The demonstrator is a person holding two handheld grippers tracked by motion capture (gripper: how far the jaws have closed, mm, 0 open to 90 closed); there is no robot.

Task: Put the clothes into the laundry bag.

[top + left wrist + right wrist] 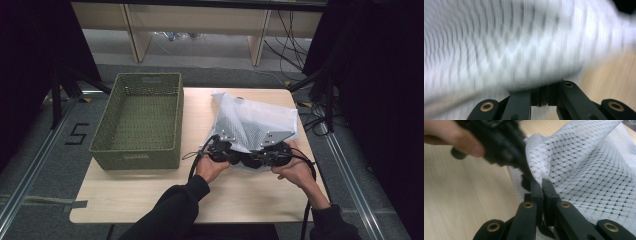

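White mesh bag (255, 122) sits centre-right of frame on my wood table (135, 192), just right of the green basket (140, 120). My right gripper (541, 185) is clenched on the bag's near edge; left gripper (543, 96) at the same edge, looks clamped too, pic blurry.

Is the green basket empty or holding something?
Empty: the basket's woven floor is bare in the high view; the white mesh bag lies beside it.

Your pale wooden counter (135, 195) carries a green woven basket (140, 120) at its left and a white mesh cloth (255, 122) at right.
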